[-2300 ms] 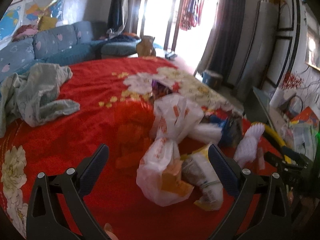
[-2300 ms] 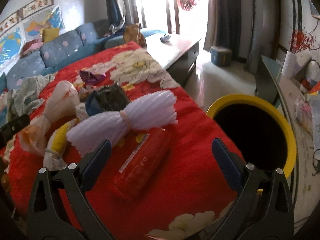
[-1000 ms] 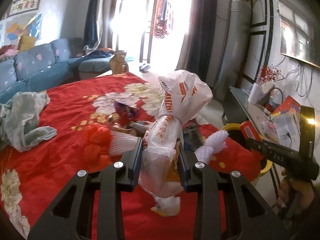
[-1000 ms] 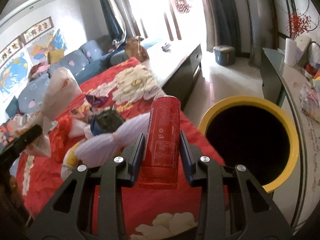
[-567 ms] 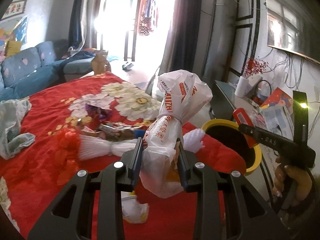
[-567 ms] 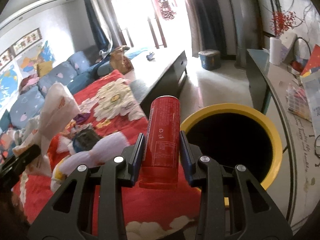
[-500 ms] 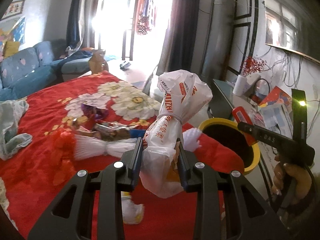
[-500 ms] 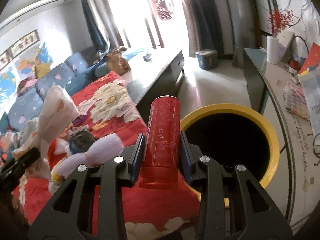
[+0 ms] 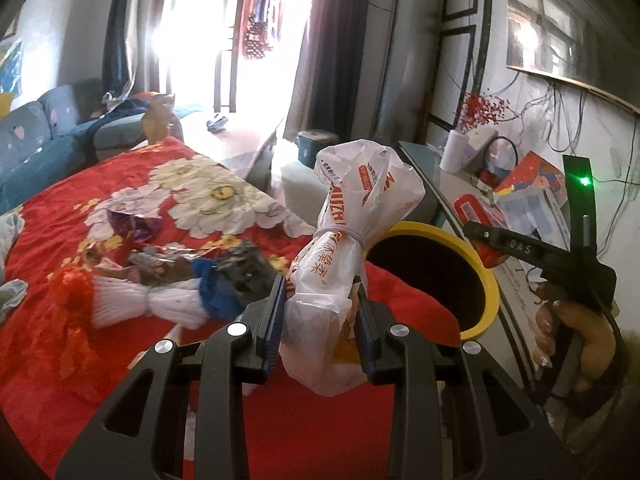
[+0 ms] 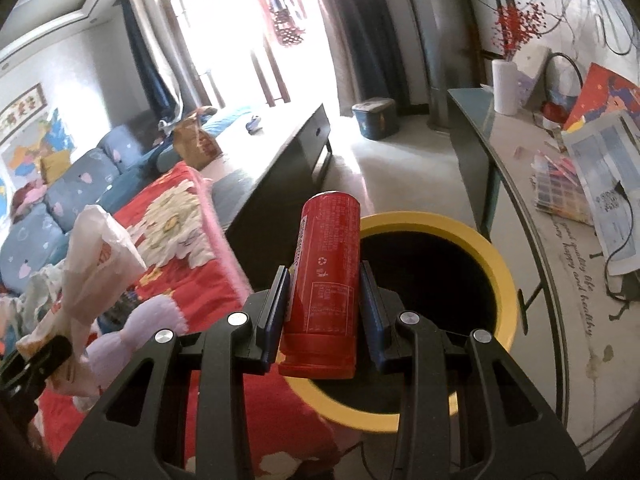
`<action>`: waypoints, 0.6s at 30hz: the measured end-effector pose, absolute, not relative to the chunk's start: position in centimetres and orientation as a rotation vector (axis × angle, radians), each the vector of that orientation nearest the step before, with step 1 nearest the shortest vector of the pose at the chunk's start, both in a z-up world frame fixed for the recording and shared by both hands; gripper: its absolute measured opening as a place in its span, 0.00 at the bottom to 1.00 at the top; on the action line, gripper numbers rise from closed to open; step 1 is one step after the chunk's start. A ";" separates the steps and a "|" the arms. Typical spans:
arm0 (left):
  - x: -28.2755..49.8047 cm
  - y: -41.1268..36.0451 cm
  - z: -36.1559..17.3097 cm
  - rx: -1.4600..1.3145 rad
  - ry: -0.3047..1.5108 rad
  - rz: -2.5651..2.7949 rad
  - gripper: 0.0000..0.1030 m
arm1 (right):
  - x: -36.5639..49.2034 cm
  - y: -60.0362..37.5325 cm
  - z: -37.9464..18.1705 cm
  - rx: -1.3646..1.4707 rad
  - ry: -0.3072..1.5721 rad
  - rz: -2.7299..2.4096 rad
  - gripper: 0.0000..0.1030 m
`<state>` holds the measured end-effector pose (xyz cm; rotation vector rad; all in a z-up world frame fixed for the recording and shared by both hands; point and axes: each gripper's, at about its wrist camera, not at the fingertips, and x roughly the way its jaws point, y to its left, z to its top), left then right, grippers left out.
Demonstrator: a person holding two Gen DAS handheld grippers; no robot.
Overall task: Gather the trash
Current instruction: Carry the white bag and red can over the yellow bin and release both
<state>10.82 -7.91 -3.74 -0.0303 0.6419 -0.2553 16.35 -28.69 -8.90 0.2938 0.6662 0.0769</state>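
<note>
A tied white plastic bag with orange print [image 9: 352, 240] stands upright between the pads of my left gripper [image 9: 320, 312], which is shut on it above the red floral cover [image 9: 120, 360]. The bag shows again at the left of the right wrist view [image 10: 92, 264]. My right gripper [image 10: 324, 296] is shut on a tall red can [image 10: 326, 280], held over the near rim of the yellow-rimmed bin [image 10: 504, 288]. In the left wrist view the bin [image 9: 486, 280] stands just right of the bag, and a hand holds the right gripper's handle [image 9: 560, 264] above it.
More trash lies on the cover: a white fringed bundle [image 9: 152, 304], a dark crumpled wrapper [image 9: 244, 272], a purple wrapper [image 9: 132, 226]. A dark low table [image 10: 280, 184] and a blue sofa [image 10: 72, 196] stand behind. A cluttered grey desk [image 10: 560, 208] runs right of the bin.
Both grippers have swung right with their loads. The bin has come closer in both views, and the red can now overlaps its near rim.
</note>
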 end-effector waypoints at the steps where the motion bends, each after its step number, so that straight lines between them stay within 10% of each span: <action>1: 11.0 -8.3 -3.8 -0.029 0.645 -0.259 0.29 | 16.4 -28.9 -9.0 0.297 0.667 0.072 0.27; 18: 15.1 -15.2 -4.9 0.085 0.764 -0.341 0.30 | 17.6 -32.9 -11.5 0.359 0.722 -0.001 0.27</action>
